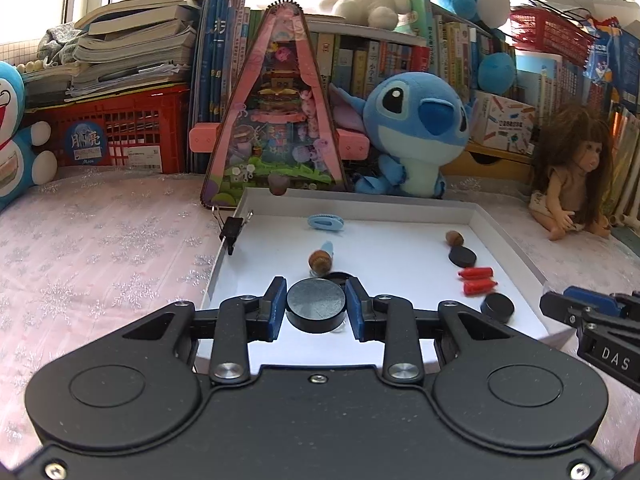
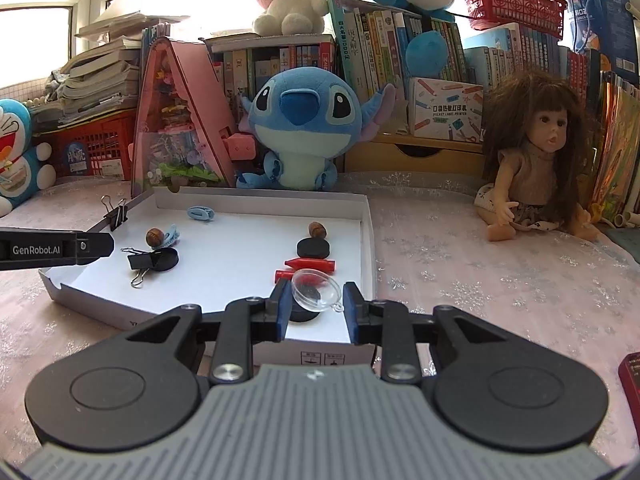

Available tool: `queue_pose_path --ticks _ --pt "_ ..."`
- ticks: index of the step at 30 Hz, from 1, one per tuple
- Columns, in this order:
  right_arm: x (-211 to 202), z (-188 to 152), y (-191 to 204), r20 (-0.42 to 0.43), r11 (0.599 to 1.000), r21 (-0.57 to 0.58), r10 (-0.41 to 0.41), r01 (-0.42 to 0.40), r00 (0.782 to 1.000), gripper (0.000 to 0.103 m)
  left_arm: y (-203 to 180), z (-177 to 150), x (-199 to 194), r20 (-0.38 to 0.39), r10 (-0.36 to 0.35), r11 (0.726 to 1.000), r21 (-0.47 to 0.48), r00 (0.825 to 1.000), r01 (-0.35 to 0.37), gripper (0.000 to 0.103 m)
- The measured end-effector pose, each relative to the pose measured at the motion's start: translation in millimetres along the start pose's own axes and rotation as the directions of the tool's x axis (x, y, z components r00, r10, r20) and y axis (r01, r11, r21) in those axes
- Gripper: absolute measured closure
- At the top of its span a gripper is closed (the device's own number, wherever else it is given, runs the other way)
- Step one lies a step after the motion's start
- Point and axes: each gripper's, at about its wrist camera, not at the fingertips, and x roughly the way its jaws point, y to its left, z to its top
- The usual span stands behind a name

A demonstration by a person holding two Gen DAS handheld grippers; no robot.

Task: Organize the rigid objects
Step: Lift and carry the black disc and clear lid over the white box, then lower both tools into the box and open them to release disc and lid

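My left gripper [image 1: 316,307] is level and low over the near edge of the white tray [image 1: 400,204], its blue pads clamped on a black disc [image 1: 316,306] held flat between them. Just past it at twelve o'clock sit a second black disc [image 1: 336,278] and a brown acorn-like piece [image 1: 320,261] against a blue clip [image 1: 327,249]; another blue clip [image 1: 325,223] lies farther off.

My right gripper [image 2: 316,304] hovers over the tray's near right corner, fingers pointing forward. A clear plastic dome [image 2: 314,290] sits tilted between its pads; I cannot tell whether they actually pinch it, as a gap shows on the right side. A black disc [image 2: 302,314] lies under it. At twelve o'clock run the red pieces [image 2: 310,266], another black disc [image 2: 314,249] and a brown nut [image 2: 318,230]. At ten o'clock, my other gripper's finger [image 2: 56,249] reaches in beside a black binder clip [image 2: 140,262].
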Motion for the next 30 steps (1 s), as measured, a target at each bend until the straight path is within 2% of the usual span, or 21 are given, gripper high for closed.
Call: queue_pose_path --ticks 7,11,16,22,26,30 --pt "8.2 4.9 -1.2 -0.013 1.0 0.003 0.018 -0.018 1.0 0.07 5.7 3.5 7.6 -0.001 0.004 1.0 0.004 1.0 -0.004 0.073" --pt "12.5 12.6 -5.3 -0.022 0.999 -0.009 0.039 -0.039 0.999 0.07 12.0 16.9 16.5 -0.007 0.011 0.999 0.035 1.0 -0.01 0.073" --pt "24.4 25.1 -12.9 -0.042 0.998 0.035 0.055 -0.053 0.998 0.07 22.0 29.9 30.4 -0.017 -0.008 1.0 0.005 1.0 0.008 0.073" --pt "38.3 31.2 -15.4 -0.059 0.993 0.087 0.083 -0.078 0.995 0.07 24.8 28.0 43.3 -0.039 -0.02 1.0 0.003 0.999 0.02 0.073" --pt "47.3 32.4 -10.2 -0.071 0.992 0.09 0.096 -0.09 0.993 0.07 26.4 26.3 51.4 -0.049 -0.016 1.0 -0.011 0.999 0.016 0.073" --pt "58.2 36.7 1.3 -0.076 0.994 0.055 0.1 -0.096 0.992 0.07 23.6 27.4 60.6 -0.046 -0.006 1.0 0.016 0.999 0.006 0.073"
